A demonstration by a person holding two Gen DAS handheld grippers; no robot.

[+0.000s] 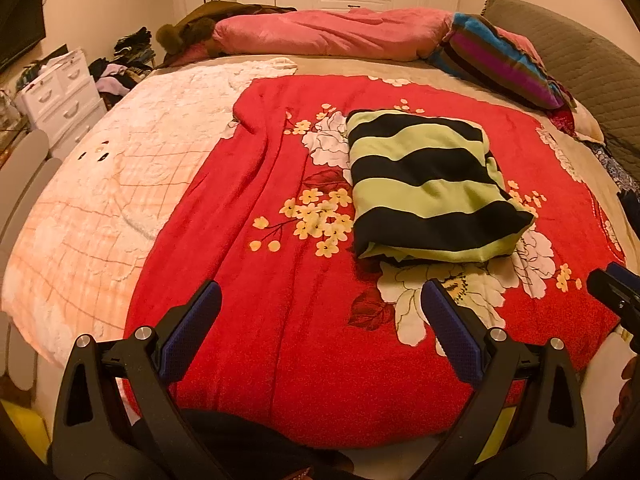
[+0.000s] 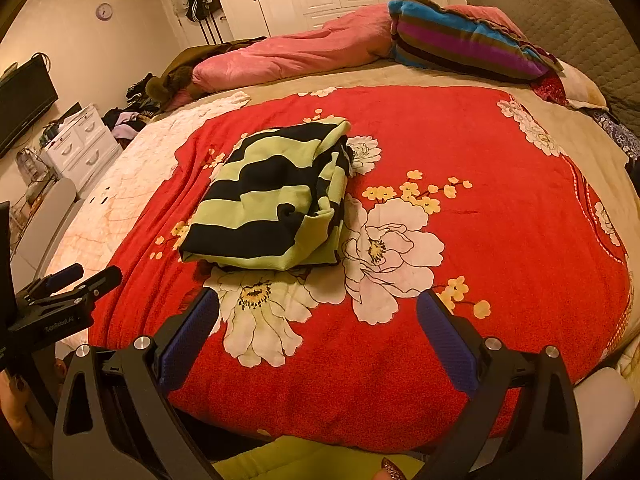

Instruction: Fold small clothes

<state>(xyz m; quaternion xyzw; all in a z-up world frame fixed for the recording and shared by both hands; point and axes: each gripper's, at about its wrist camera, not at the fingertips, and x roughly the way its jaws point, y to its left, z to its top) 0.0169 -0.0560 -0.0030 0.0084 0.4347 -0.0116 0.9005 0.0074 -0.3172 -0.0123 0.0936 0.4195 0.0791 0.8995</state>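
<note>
My left gripper [image 1: 320, 300] and right gripper [image 2: 318, 308] hover level over the blanket [image 1: 280, 320], jaws spread and empty, the folded shirt [image 1: 428, 188] just ahead.

Count: one folded striped garment [image 1: 430, 186], one red blanket [image 1: 280, 320], one pink duvet [image 1: 332, 32], one striped pillow [image 1: 500, 60], two tongs [image 1: 320, 320] [image 2: 318, 322].

The red floral blanket [image 2: 500, 220] lies bare around the folded striped garment [image 2: 268, 204], its only obstacle.
</note>
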